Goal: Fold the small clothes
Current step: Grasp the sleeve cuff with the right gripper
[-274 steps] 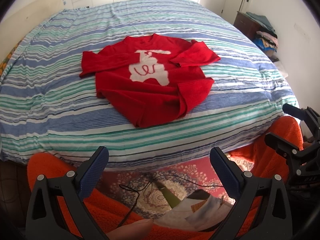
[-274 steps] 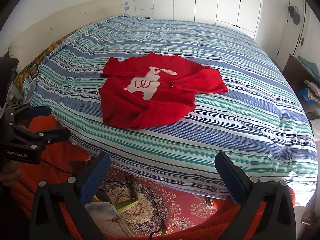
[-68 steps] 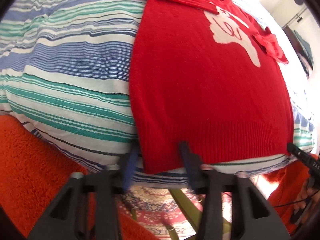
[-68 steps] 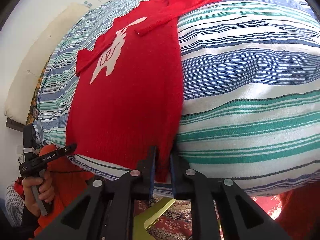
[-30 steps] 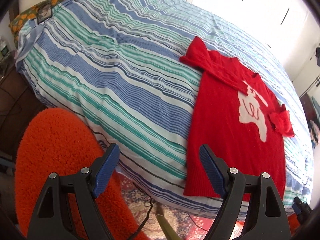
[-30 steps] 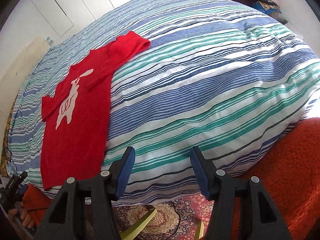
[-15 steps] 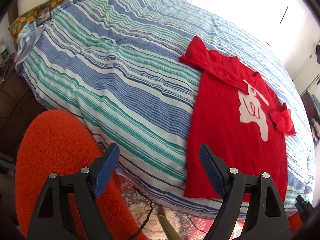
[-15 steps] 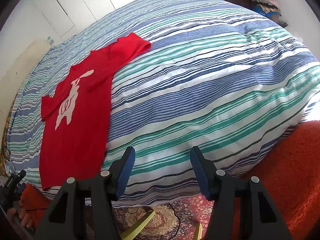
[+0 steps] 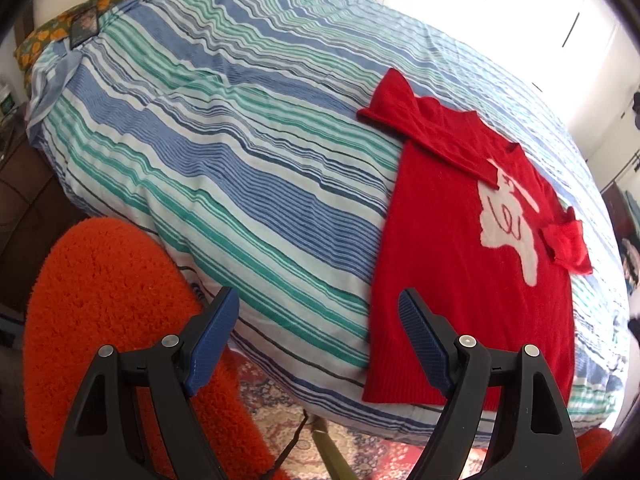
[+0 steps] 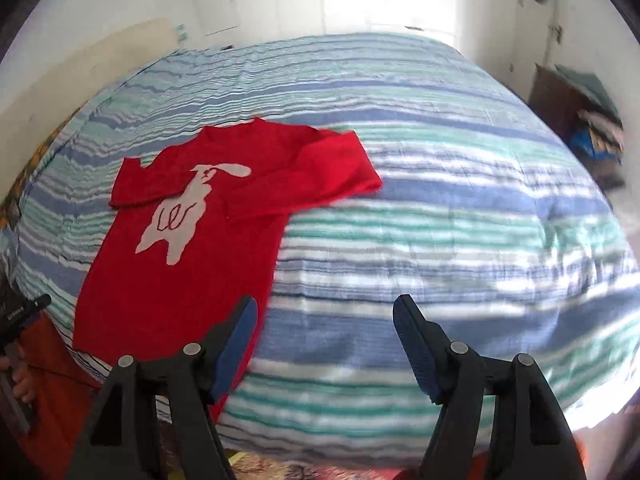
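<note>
A small red sweater [image 9: 456, 264] with a white figure on its chest lies flat on the striped bed [image 9: 240, 152], its hem at the bed's near edge and both sleeves folded across the body. My left gripper [image 9: 318, 340] hangs open above the bed's edge, just left of the hem, holding nothing. In the right wrist view the sweater [image 10: 200, 240] lies to the left, and my right gripper [image 10: 324, 340] is beside its hem over bare stripes; its jaws are opening with nothing between them.
A fuzzy orange rug [image 9: 112, 312] and a patterned red carpet [image 9: 288, 432] cover the floor below the bed. A person's hand [image 10: 20, 384] holds the other gripper at the far left. A dark dresser with piled clothes [image 10: 588, 120] stands at the right wall.
The right gripper has risen and rolled, so the bed now looks level and the sweater sits nearer its left finger; its jaws stand wider. The left gripper has stayed in place.
</note>
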Demonstrator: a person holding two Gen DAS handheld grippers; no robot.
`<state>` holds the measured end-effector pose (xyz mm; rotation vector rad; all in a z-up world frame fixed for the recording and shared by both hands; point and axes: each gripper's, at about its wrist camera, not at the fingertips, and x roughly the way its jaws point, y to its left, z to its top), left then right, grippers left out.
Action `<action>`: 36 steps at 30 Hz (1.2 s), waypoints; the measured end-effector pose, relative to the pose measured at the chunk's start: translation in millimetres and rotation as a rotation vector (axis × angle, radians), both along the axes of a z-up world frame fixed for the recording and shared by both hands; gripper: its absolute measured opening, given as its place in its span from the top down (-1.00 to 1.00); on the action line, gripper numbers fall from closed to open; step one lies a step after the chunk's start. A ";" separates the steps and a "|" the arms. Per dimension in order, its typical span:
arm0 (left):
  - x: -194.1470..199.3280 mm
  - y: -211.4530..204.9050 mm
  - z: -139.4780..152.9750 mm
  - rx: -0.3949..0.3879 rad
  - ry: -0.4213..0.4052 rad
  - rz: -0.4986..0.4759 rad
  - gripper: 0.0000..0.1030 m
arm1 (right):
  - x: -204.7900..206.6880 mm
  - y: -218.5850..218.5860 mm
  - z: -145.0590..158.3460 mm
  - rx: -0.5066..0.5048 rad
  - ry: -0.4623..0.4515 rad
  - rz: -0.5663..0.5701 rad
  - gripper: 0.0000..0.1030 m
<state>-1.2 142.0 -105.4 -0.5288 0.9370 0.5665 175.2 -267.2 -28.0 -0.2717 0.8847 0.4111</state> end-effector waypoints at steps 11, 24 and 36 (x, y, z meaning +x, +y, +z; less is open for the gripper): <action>-4.7 9.2 -2.7 -0.023 0.012 0.036 -0.62 | 90.0 174.7 -124.1 -0.408 0.008 0.492 -0.35; 10.9 1.8 -13.5 -0.001 0.081 0.014 -0.62 | 207.0 -145.2 -34.6 0.262 0.034 -0.412 0.80; 19.1 -10.8 -16.1 0.060 0.139 -0.026 -0.62 | 198.7 -234.3 -89.8 0.336 0.068 -0.713 0.82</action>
